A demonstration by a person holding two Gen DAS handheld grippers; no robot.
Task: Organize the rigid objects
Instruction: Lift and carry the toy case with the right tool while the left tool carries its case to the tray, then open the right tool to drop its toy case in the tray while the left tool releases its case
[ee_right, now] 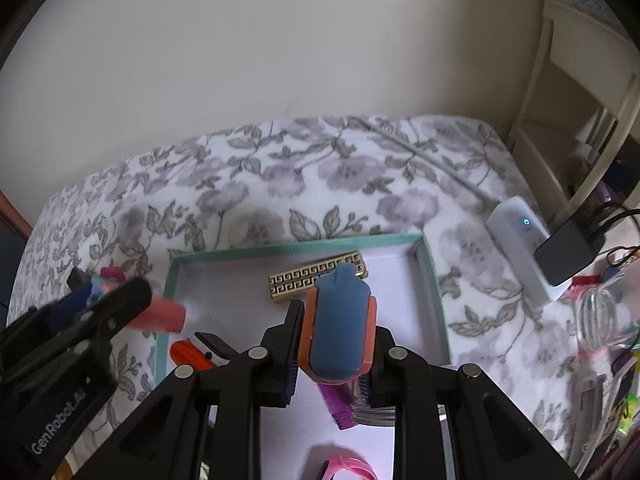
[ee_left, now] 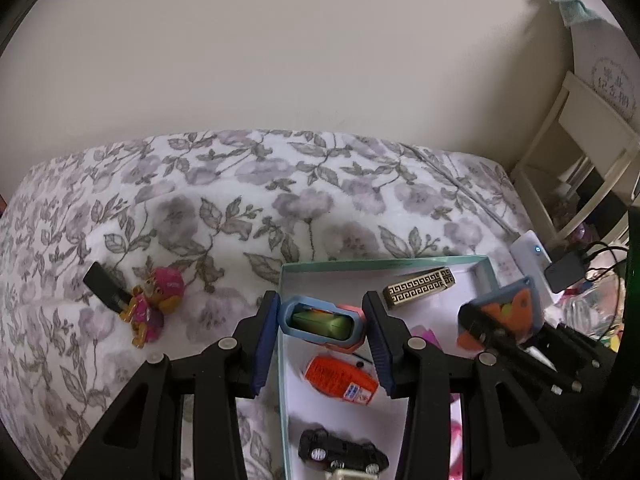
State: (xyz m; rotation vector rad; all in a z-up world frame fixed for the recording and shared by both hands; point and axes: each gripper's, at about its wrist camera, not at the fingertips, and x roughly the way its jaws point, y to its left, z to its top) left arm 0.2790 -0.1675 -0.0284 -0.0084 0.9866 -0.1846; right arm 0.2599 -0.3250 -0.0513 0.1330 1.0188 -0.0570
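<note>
Carrying blue-orange toys over the box (ee_left: 484, 265), left claw (ee_left: 320, 322) and right claw (ee_right: 335, 322) each clamped on one; next, release toward 12 o'clock.

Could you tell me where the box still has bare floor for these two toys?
Bare floor lies in the box between the gold patterned bar and its right wall. The near-left side is crowded: orange toy, black car.

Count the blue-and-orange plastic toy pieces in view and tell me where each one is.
2. One blue-and-orange plastic toy piece sits between the left gripper's pads; another is clamped in the right gripper. Both hang over the teal-rimmed box; others may be hidden.
</note>
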